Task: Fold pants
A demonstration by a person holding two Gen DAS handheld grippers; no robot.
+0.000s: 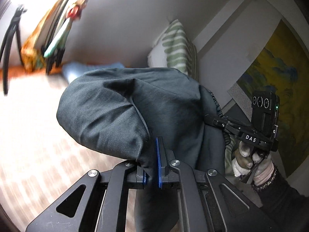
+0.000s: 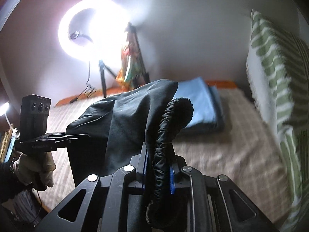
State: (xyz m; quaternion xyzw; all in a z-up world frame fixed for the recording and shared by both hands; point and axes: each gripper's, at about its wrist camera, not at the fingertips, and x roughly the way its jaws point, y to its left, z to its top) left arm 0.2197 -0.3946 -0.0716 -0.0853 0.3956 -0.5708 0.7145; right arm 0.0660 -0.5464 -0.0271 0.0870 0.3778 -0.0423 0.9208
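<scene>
Dark green-black pants (image 1: 123,104) hang lifted above the bed, bunched between both grippers. My left gripper (image 1: 152,174) is shut on a fold of their fabric between its blue pads (image 1: 158,162). In the right wrist view the same left gripper (image 2: 86,135) reaches in from the left, held by a gloved hand (image 2: 34,166). My right gripper (image 2: 157,171) is shut on the gathered elastic waistband (image 2: 166,135), which loops up over its fingers. The left wrist view shows that right gripper (image 1: 210,119) clamped at the waistband's edge on the right. The pants legs drop out of sight below.
A beige striped bed cover (image 2: 222,154) lies beneath. A folded light-blue cloth (image 2: 199,104) rests at the far side. A green-and-white striped pillow (image 2: 278,73) stands at the right. A bright ring light (image 2: 92,25) on a tripod is behind, and a yellow painting (image 1: 270,63) hangs on the wall.
</scene>
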